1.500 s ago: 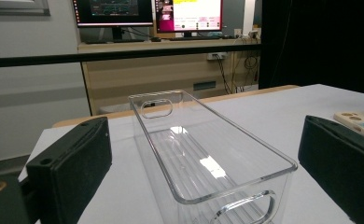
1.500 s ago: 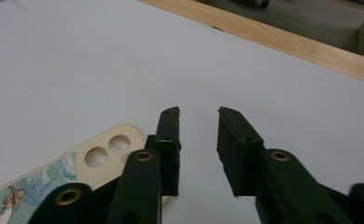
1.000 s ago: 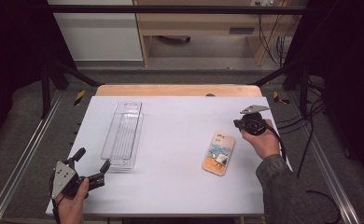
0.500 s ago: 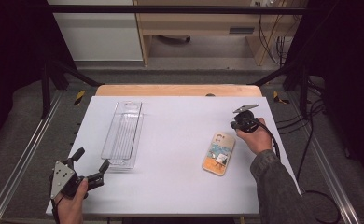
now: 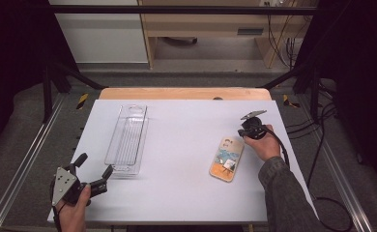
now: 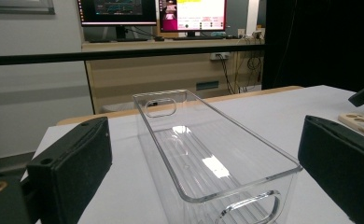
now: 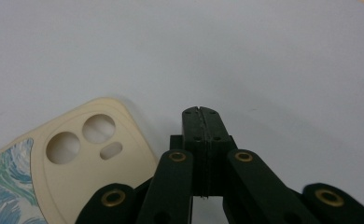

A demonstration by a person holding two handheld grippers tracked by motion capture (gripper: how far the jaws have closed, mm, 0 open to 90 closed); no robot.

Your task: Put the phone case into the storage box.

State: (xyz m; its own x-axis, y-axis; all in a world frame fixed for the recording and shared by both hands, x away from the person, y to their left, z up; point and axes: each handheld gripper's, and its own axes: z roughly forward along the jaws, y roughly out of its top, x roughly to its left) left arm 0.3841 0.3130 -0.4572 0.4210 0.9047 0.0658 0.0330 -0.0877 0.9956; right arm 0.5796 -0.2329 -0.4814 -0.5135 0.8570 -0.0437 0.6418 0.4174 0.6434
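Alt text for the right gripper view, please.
The right gripper, two black jaws pressed shut with nothing between them, points down at a white table. Beside it lies a cream phone case with camera cutouts and a blue swirled print.

No legible text, labels or numbers

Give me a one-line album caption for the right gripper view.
Right gripper, jaws shut, poised over the white table beside a cream phone case.
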